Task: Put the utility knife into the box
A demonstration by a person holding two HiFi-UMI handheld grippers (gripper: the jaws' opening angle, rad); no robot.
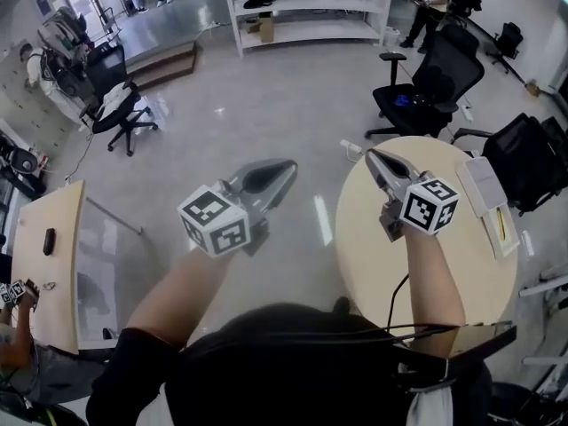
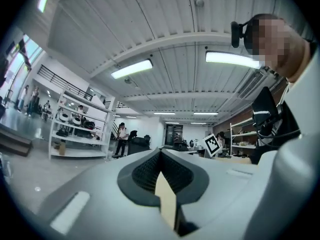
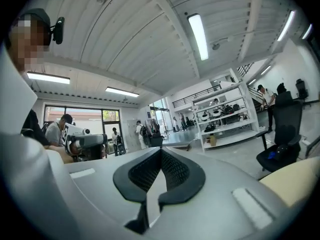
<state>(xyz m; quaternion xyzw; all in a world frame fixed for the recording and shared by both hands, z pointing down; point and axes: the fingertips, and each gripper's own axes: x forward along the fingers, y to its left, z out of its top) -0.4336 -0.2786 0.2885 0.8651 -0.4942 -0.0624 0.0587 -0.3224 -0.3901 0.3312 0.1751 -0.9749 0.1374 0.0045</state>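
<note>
Both grippers are held up and point level, out over the floor. In the head view my left gripper (image 1: 286,165) hangs over bare floor, jaws together with nothing between them. My right gripper (image 1: 371,154) is over the far left edge of the round beige table (image 1: 364,238), also shut and empty. In the gripper views the left gripper's (image 2: 161,152) and the right gripper's (image 3: 161,152) dark pads meet at the tips. At the table's right edge lie a flat white box (image 1: 482,185) and a narrow yellow item (image 1: 500,224) on a white strip; whether it is the knife I cannot tell.
Black office chairs (image 1: 432,87) stand beyond the round table, another chair (image 1: 120,114) at the left. A white shelf unit (image 1: 306,7) is at the back. A second beige table (image 1: 49,264) with a small black item is at the left. People stand far off.
</note>
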